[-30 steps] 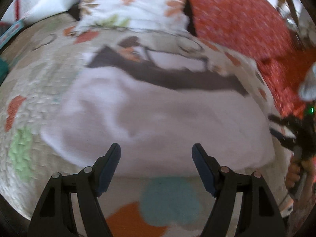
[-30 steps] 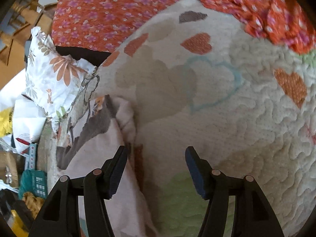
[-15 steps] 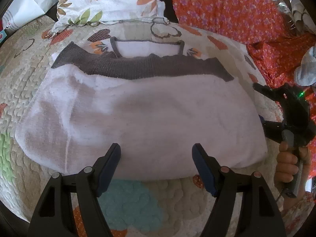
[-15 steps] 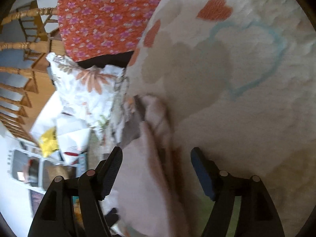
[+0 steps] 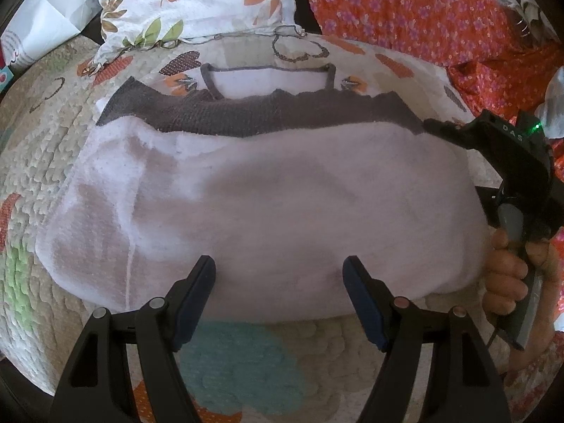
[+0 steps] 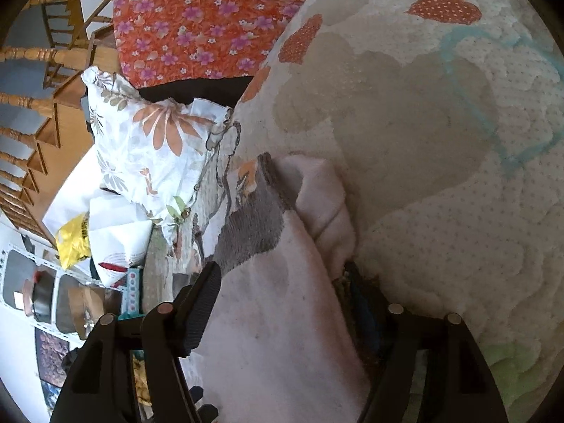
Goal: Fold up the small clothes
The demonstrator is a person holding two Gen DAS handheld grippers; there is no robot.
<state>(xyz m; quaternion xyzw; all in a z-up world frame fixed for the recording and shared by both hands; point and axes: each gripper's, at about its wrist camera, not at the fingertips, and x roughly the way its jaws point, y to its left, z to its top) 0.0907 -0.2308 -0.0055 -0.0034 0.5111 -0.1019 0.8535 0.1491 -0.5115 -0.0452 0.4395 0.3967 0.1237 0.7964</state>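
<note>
Right gripper (image 6: pixel 282 303) straddles shirt (image 5: pixel 268 204) edge — left wrist view only: neckline.

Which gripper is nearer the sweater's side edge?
Right. The right gripper straddles the sweater at its side edge; the left gripper hovers open over the hem's middle.

Open quilt (image 5: pixel 243 363) is left at the lower frame edge, while the top is blocked by a floral pillow (image 5: pixel 197 3) and orange fabric (image 5: pixel 405 7).
</note>
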